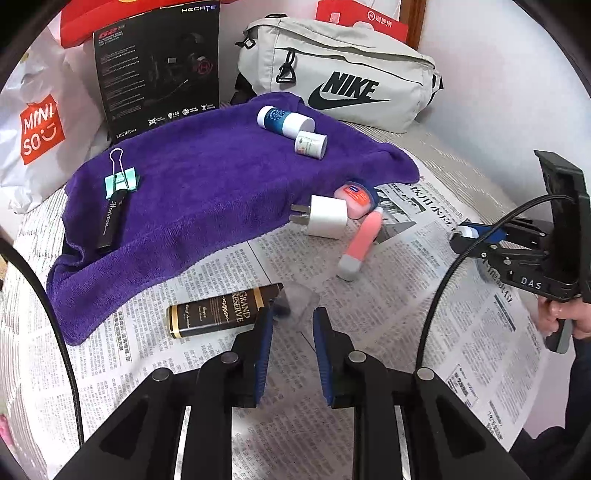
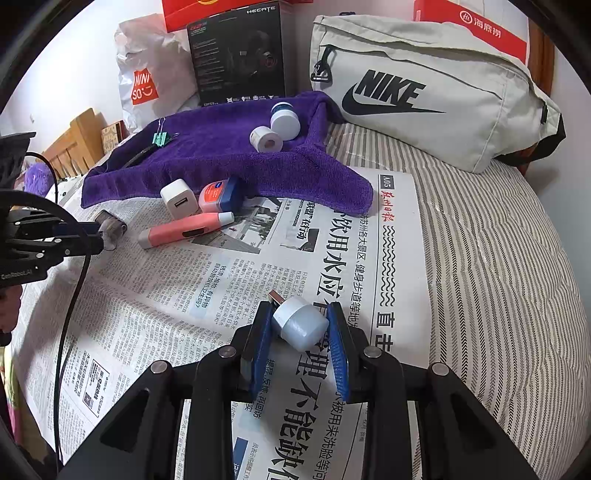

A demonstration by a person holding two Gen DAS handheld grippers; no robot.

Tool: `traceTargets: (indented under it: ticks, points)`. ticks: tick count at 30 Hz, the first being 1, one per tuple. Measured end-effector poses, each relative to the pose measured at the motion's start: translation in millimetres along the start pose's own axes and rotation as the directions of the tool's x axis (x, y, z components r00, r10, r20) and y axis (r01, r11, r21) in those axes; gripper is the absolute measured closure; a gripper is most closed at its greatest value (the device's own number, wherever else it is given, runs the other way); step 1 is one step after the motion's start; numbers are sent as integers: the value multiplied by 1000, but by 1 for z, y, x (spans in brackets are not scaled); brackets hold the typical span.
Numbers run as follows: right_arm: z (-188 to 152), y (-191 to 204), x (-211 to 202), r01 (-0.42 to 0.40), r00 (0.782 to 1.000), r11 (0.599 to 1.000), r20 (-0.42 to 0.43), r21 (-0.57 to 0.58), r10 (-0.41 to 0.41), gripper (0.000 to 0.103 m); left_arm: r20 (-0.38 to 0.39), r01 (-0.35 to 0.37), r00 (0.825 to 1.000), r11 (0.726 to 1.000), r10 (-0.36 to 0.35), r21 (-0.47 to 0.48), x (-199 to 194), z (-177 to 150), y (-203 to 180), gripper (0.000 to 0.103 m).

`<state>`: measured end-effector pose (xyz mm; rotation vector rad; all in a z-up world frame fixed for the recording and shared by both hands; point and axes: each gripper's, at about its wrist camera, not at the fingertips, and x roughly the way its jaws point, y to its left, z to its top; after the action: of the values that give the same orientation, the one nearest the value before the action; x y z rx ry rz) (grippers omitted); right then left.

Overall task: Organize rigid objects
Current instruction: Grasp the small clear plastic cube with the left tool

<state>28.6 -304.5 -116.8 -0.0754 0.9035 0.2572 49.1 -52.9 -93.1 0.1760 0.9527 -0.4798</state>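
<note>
A purple towel [image 1: 207,184] [image 2: 229,158] lies on newspaper [image 1: 369,332]; on it are a blue-and-white jar [image 1: 284,122], a small white jar [image 1: 311,144], a green binder clip [image 1: 121,181] and a black pen-like stick [image 1: 110,221]. A white charger [image 1: 327,216], a pink tin [image 1: 355,199] and a pink tube [image 1: 360,243] lie on the paper. My left gripper [image 1: 293,325] is open just behind the clear cap of a dark Grand Reserve bottle [image 1: 221,310]. My right gripper [image 2: 299,325] holds a small white USB light [image 2: 300,325] between its fingers.
A Nike bag [image 2: 424,88], a black Hecate box [image 1: 159,66], a Miniso bag [image 1: 37,129] and red boxes [image 2: 476,26] stand at the back. Striped bedding [image 2: 498,277] lies to the right of the newspaper. A wooden headboard [image 2: 74,144] is at far left.
</note>
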Motion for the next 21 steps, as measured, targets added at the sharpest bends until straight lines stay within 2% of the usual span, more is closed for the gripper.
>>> traceTargets:
  ticks: [3, 7, 14, 16, 21]
  points:
    - [0, 0, 0, 1, 1000, 1000, 1, -2, -1, 73, 11, -9, 1000, 1000, 9, -6, 0, 3, 1, 71]
    - [0, 1, 0, -1, 1000, 1000, 2, -3, 1, 73, 44, -25, 999, 998, 23, 59, -2, 6, -10, 48]
    - [0, -1, -1, -11, 1000, 1000, 5, -4, 11, 73, 16, -7, 1000, 997, 6, 74, 7, 8, -12, 49]
    - [0, -1, -1, -13, 1000, 1000, 6, -5, 13, 73, 4, -10, 1000, 996, 10, 83, 11, 7, -11, 60]
    - [0, -1, -1, -16, 1000, 1000, 7, -8, 16, 73, 6, -1, 1000, 995, 1, 102, 10, 8, -10, 74]
